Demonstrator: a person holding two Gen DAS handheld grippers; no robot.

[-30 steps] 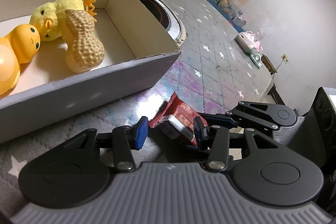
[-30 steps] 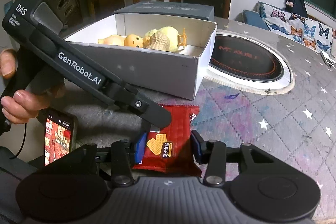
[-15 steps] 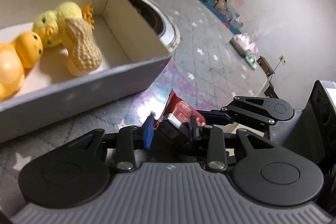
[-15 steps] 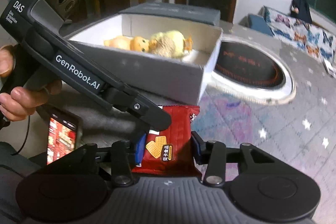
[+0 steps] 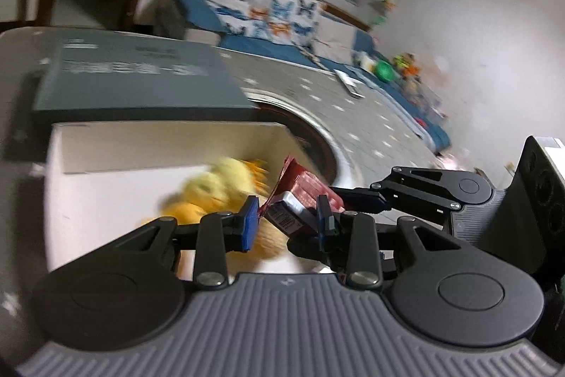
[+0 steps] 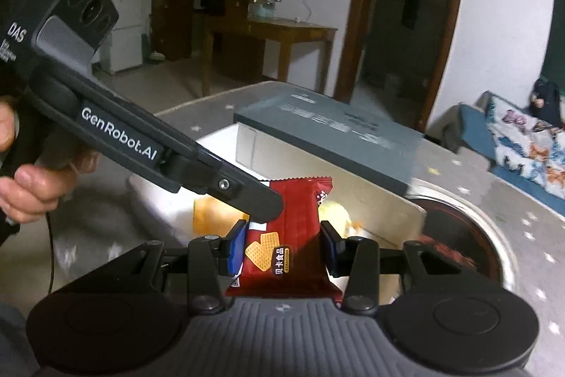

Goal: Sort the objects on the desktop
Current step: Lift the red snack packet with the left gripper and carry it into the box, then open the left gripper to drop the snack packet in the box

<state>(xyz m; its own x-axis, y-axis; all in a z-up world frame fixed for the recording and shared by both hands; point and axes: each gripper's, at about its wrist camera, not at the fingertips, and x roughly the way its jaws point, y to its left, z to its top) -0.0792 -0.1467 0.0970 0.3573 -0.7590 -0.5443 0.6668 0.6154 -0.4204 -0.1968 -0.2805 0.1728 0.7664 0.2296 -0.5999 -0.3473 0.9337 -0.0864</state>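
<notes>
Two grippers met on one red wafer packet (image 6: pixel 300 211), which hung in the air over the open white box (image 5: pixel 141 143). The right gripper (image 6: pixel 282 246) had its blue pads part-way apart, one against each long side of the packet, the wrapper filling the gap between them. The left gripper (image 5: pixel 286 221) came in from the left, held in a person's hand (image 6: pixel 28 189), and its jaws were narrowed onto the packet near an upper corner. In the left wrist view the wrapper sat edge-on and crumpled between those pads, with a finger of the right gripper just behind it.

Below the packet, inside the box, lay a yellow plush chick (image 5: pixel 219 186) and an orange toy (image 5: pixel 183 211), both blurred. The dark grey lid (image 5: pixel 134 83) rested against the box's far rim. The box stood on a table with a grey star-patterned cover (image 5: pixel 370 129), next to a round dark inset (image 6: pixel 459 235) ringed in pale metal. Beyond the table was a sofa with butterfly cushions (image 5: pixel 268 13).
</notes>
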